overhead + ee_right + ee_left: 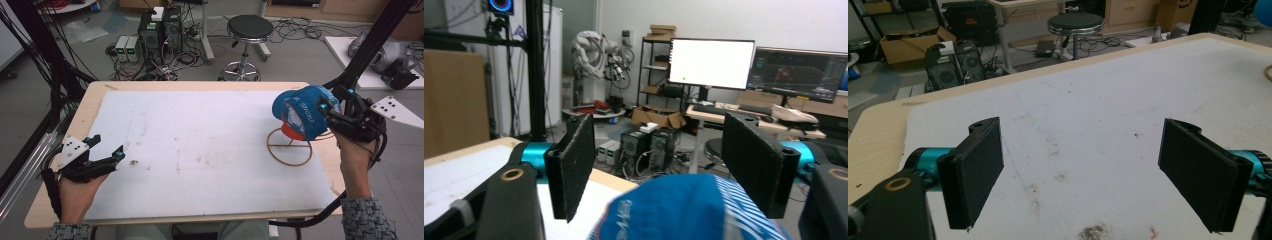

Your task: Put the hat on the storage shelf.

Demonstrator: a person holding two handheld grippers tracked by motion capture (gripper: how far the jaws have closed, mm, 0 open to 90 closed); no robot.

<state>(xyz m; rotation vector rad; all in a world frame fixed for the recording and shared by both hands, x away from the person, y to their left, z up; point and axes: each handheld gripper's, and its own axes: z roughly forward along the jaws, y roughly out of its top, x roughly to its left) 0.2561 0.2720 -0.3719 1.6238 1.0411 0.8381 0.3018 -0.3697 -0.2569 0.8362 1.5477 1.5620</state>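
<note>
A blue cap (302, 111) with white lettering and a red-orange underside sat at the right side of the table, perched on top of a thin wooden wire-like stand (290, 147) whose ring base rested on the white mat (200, 150). The cap was rounded and soft-looking, with white stripes along one side (seen close up in the right gripper view (694, 210)).

The right gripper (334, 114), held in the person's right hand (356, 155), was just beside the cap's right edge. Its two black jaws stood wide apart with the cap below and between them, the pads not pressing on it. The left gripper (106, 150), held in the left hand (77, 192) at the near left of the table, pointed across the bare mat with its jaws wide open and nothing between them.

The lettering on the cap was too small and blurred to read. The cap hid the upper part of the stand, so how it was seated there could not be made out. In the right gripper view the cap was cut off at the bottom edge. Whether the right gripper touched the cap at all could not be told from the high view.
</note>
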